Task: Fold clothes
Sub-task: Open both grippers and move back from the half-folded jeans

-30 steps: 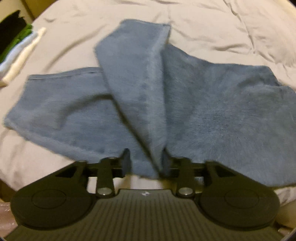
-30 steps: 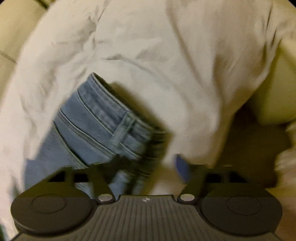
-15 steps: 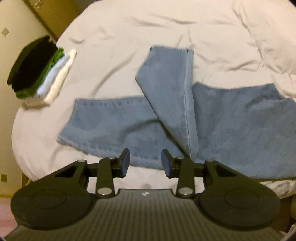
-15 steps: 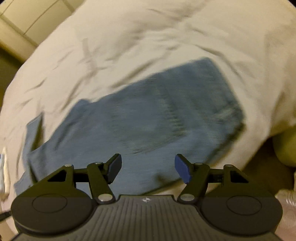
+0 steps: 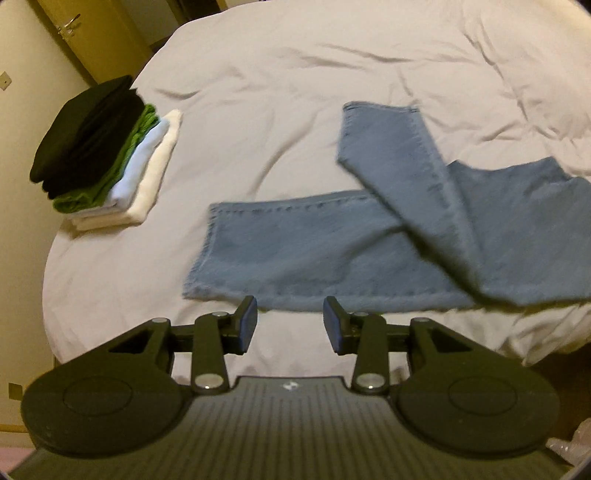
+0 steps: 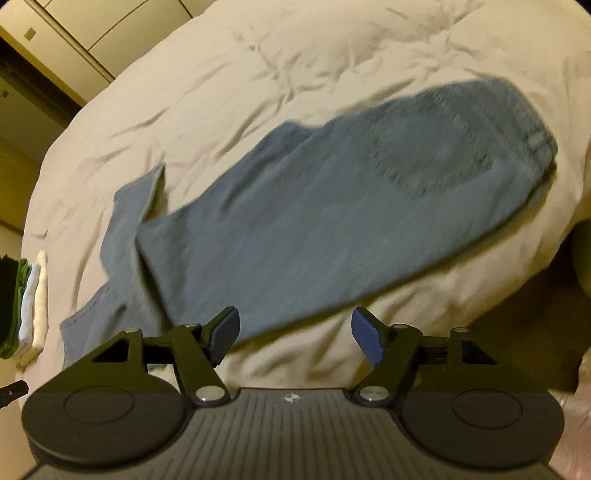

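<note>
A pair of light blue jeans [image 5: 314,251] lies flat on the bed, one leg end folded back diagonally over the other. My left gripper [image 5: 290,325] hangs above the bed's near edge, just short of the lower leg's hem, open with nothing between its fingers. In the right wrist view the jeans [image 6: 332,206] stretch from the waistband and back pocket at the upper right down to the leg ends at the lower left. My right gripper [image 6: 295,336] hovers over the near edge of the jeans, its jaws opening and holding nothing.
A stack of folded clothes [image 5: 107,155], black over green, pale blue and white, sits at the bed's left edge; the same stack of folded clothes [image 6: 26,302] shows at the far left. The wrinkled cream bed cover [image 5: 295,74] spreads beyond. A door [image 5: 92,33] and cupboards [image 6: 103,26] stand behind.
Both grippers have let go of the jeans and pulled back and up. The left had held the folded leg, the right the waistband; the jeans now lie on the bed.
</note>
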A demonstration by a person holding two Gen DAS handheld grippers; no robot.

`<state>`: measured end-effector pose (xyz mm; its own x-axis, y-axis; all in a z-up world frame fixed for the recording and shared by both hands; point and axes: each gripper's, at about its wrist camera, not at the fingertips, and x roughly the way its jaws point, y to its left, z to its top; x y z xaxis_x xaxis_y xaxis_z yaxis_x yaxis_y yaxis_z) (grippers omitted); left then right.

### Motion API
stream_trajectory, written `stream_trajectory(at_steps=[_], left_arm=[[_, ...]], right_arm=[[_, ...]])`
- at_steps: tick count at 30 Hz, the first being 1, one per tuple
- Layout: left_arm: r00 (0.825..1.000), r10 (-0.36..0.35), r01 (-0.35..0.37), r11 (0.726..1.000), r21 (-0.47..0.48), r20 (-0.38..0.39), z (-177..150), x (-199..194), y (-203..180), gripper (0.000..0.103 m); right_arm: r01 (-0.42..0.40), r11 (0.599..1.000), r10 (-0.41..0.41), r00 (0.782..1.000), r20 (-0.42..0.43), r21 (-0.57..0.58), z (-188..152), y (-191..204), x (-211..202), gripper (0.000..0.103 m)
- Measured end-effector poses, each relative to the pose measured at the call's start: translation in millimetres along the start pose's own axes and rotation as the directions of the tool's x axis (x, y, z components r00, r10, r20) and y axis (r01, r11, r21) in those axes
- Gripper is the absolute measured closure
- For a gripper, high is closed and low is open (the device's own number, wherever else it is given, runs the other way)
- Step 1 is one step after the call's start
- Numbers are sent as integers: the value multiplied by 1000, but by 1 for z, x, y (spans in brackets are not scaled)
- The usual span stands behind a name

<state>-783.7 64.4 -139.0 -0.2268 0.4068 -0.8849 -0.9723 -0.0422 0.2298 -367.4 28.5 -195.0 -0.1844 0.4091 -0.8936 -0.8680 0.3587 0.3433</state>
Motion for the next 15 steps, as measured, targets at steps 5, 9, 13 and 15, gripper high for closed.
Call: stream_trajectory(at_steps=[5,9,13,15], left_arm=[[1000,-12,12,1000,3,-4,-14,3,28,66],[1000,-19,19,1000,-1,-18,-14,11,36,65],[999,-22,22,1000,-14,-31,-5,24,41,64],[999,-22,22,1000,-22,-39,4,32,43,64]], right_arm=[[4,1000,-4,1000,-12,-17,-34,27,-4,32],[15,999,-16,1000,-22,-34,-43,41,-4,32],[24,999,-27,999,-43,-49,-39,49,6,32],[24,998,-27,998,-58,-58,-32,55,16,32]])
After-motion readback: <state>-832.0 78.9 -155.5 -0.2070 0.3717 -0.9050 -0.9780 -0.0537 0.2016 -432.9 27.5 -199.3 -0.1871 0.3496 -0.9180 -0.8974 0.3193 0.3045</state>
